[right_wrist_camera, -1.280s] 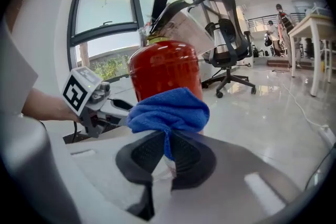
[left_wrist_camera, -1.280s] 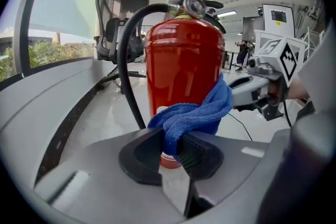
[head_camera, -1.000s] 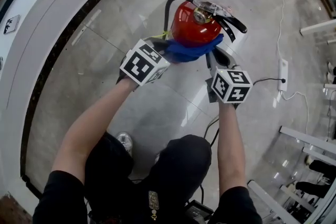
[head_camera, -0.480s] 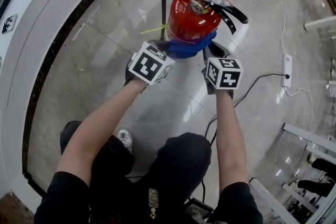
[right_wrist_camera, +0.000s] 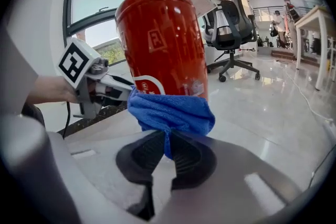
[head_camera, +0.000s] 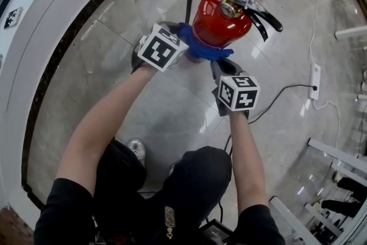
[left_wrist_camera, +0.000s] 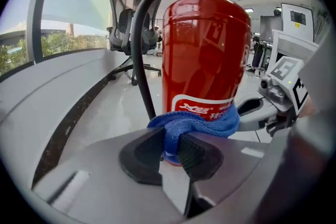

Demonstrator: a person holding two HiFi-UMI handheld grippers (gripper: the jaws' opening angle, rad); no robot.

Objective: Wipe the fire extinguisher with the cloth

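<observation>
**Head view.** Your left gripper (head_camera: 181, 37) and your right gripper (head_camera: 218, 67) each hold one end of the blue cloth (head_camera: 202, 50). The cloth is looped round the near side of the red fire extinguisher (head_camera: 221, 23). The extinguisher stands upright on the grey tiled floor (head_camera: 114, 66), just ahead of both grippers. Your left gripper sits at its left flank and your right gripper sits nearer to you.

**Left gripper view.** The jaws are narrow and pinched on a fold of the cloth (left_wrist_camera: 194, 122). The extinguisher rises directly beyond the tips, with the cloth pressed against its lower body under the white label (left_wrist_camera: 202, 107). A black hose (left_wrist_camera: 139, 50) runs down the extinguisher's left side.

**Right gripper view.** The jaws are almost together and clamped on the other end of the cloth (right_wrist_camera: 170, 110). The extinguisher stands directly ahead of the tips, with the cloth against its lower body. An office chair (right_wrist_camera: 228, 2) stands well beyond, to the right.
</observation>
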